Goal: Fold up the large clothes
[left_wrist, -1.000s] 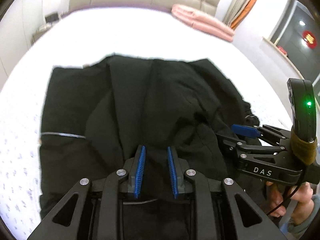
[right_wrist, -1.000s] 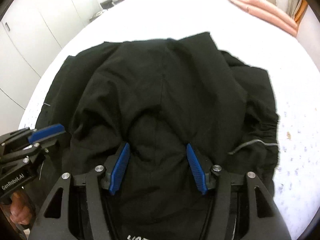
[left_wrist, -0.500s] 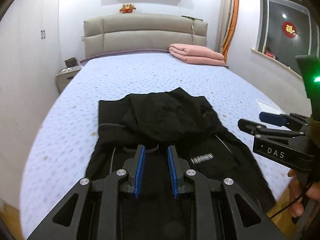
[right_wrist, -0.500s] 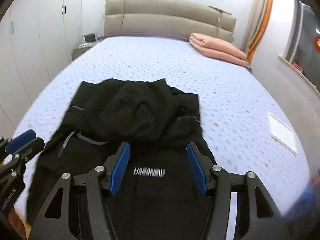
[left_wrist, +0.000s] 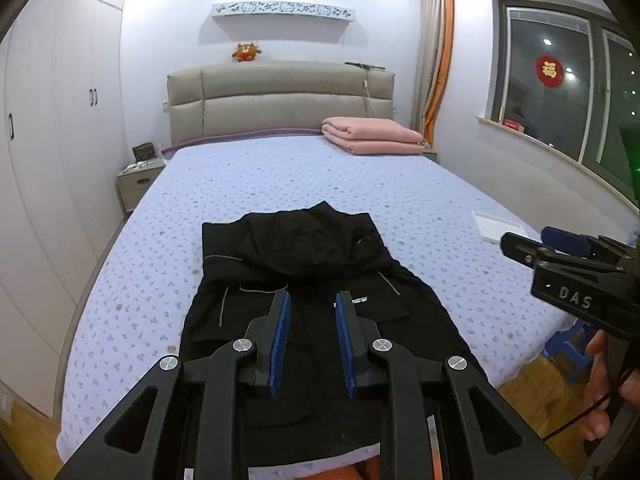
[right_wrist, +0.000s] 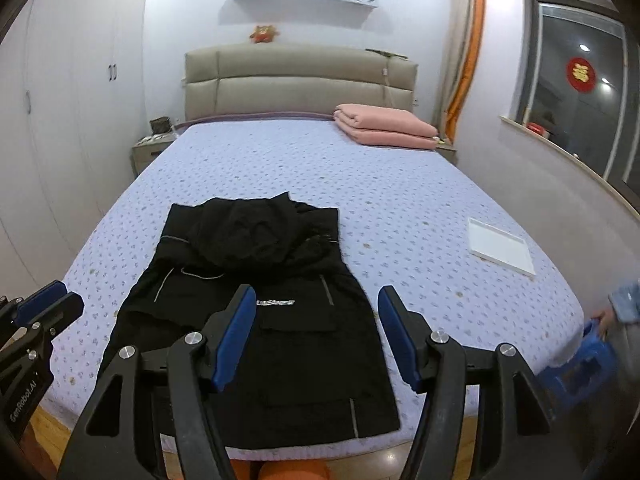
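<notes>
Both grippers are now sitting well back and above the black jacket [right_wrist: 256, 312], which a second ago was filling both wrist views right under the fingers. Whole bedroom is showing now: bed [right_wrist: 400, 208], headboard [right_wrist: 300, 80], folded pink blanket [right_wrist: 384, 126], window [left_wrist: 560, 80].

Jacket is lying flat on the near end of the bed, hood bunched on top toward the headboard, hem reaching the near edge of the mattress. It was a rumpled heap before; now it is looking spread out lengthwise, white chest lettering showing.

Left gripper [left_wrist: 312, 340] is hanging over the jacket with a narrow gap between the blue pads, nothing in it, same gap as earlier. Right gripper [right_wrist: 316, 332] is standing wider, jaws having just been opening, nothing between them, fabric lying well below.

White flat tray [right_wrist: 500, 248] is lying on the bed's right side, apart from the jacket. A blue stool [right_wrist: 580, 364] is standing at the right bed corner, a small hand in a denim sleeve [right_wrist: 602, 316] touching it.
</notes>
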`<action>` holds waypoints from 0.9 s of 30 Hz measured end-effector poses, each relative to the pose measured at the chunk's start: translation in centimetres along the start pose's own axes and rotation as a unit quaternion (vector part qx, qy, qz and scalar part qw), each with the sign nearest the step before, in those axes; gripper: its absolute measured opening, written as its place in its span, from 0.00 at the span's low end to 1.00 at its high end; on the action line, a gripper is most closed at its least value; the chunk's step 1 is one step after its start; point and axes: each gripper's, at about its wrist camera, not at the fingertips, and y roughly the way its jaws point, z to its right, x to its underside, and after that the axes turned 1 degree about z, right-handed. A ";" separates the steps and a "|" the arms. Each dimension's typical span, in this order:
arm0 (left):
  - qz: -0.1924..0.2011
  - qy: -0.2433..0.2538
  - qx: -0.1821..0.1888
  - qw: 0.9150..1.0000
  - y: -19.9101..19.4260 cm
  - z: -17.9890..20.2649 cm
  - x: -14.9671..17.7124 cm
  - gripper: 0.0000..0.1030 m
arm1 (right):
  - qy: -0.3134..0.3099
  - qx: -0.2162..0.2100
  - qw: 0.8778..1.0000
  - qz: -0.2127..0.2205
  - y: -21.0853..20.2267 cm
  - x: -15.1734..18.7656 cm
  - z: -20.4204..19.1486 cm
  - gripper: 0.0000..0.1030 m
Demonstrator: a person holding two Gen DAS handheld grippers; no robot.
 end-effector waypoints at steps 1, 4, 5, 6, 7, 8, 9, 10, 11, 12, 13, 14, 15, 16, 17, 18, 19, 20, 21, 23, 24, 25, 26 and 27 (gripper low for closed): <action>0.000 0.002 0.001 1.000 -0.1 0.2 0.0 0.23 | 0.004 0.000 1.000 0.001 -0.2 0.1 0.5 0.63; 0.000 0.006 0.002 1.000 -0.5 0.9 -0.1 0.23 | 0.016 0.011 1.000 0.007 -1.0 0.2 2.1 0.63; -0.001 0.007 0.003 1.000 -0.6 1.2 -0.1 0.23 | 0.022 0.013 1.000 0.009 -1.4 0.2 2.8 0.63; -0.001 0.008 0.003 1.000 -0.6 1.3 -0.1 0.23 | 0.027 0.014 0.999 0.010 -1.6 0.2 3.2 0.64; -0.001 0.009 0.003 1.000 -0.7 1.5 -0.1 0.23 | 0.030 0.016 0.999 0.010 -1.7 0.2 3.6 0.64; -0.001 0.010 0.002 1.000 -0.7 1.7 -0.1 0.23 | 0.032 0.017 0.999 0.011 -1.6 0.2 3.8 0.64; -0.001 0.011 0.000 1.000 -0.7 1.8 -0.1 0.23 | 0.034 0.018 0.999 0.012 -1.6 0.2 4.1 0.64; -0.002 0.012 -0.001 1.000 -0.7 1.9 -0.1 0.23 | 0.036 0.021 0.999 0.012 -1.7 0.2 4.3 0.64; -0.004 0.012 -0.001 1.000 -0.6 2.0 0.0 0.23 | 0.037 0.023 0.999 0.013 -1.8 0.3 4.6 0.64; -0.006 0.012 -0.001 1.000 -0.3 2.0 0.0 0.23 | 0.036 0.025 0.999 0.014 -1.8 0.3 4.8 0.64; -0.007 0.012 -0.002 1.000 -0.1 2.1 0.1 0.23 | 0.036 0.027 0.999 0.014 -1.8 0.4 4.9 0.64; -0.009 0.012 -0.002 1.000 0.0 2.1 0.1 0.23 | 0.037 0.028 0.999 0.014 -1.7 0.5 5.0 0.64; -0.012 0.012 -0.005 1.000 0.3 2.1 0.2 0.23 | 0.038 0.028 0.999 0.012 -1.6 0.6 5.1 0.64; -0.015 0.011 -0.007 1.000 0.5 2.1 0.3 0.23 | 0.038 0.027 0.999 0.010 -1.4 0.7 5.3 0.64; -0.017 0.011 -0.010 1.000 0.6 2.1 0.4 0.23 | 0.038 0.026 0.999 0.007 -1.1 0.8 5.4 0.64; -0.020 0.011 -0.015 1.000 0.8 2.1 0.5 0.23 | 0.037 0.027 0.999 0.004 -0.9 0.9 5.4 0.64; -0.021 0.010 -0.018 1.000 1.0 2.2 0.6 0.23 | 0.036 0.028 0.999 0.002 -0.6 1.0 5.3 0.64; -0.021 0.008 -0.022 1.000 1.0 2.3 0.7 0.23 | 0.034 0.028 0.999 -0.002 -0.3 1.1 5.3 0.64; -0.019 0.006 -0.025 0.999 0.9 2.4 0.7 0.23 | 0.033 0.028 0.999 -0.004 -0.2 1.2 5.2 0.64; -0.016 0.004 -0.029 0.999 0.7 2.5 0.6 0.23 | 0.032 0.028 0.999 -0.008 0.2 1.5 5.0 0.64; -0.016 0.004 -0.031 0.999 0.6 2.7 0.5 0.23 | 0.031 0.028 0.999 -0.011 0.4 1.6 4.9 0.64; -0.016 0.007 -0.033 0.999 0.5 2.9 0.5 0.23 | 0.030 0.028 0.999 -0.012 0.5 1.7 4.9 0.64; -0.015 0.009 -0.034 0.999 0.4 3.0 0.4 0.23 | 0.029 0.029 0.999 -0.013 0.6 1.7 4.8 0.64; -0.015 0.010 -0.035 0.999 0.3 3.1 0.4 0.23 | 0.028 0.031 0.999 -0.015 0.8 1.8 4.8 0.64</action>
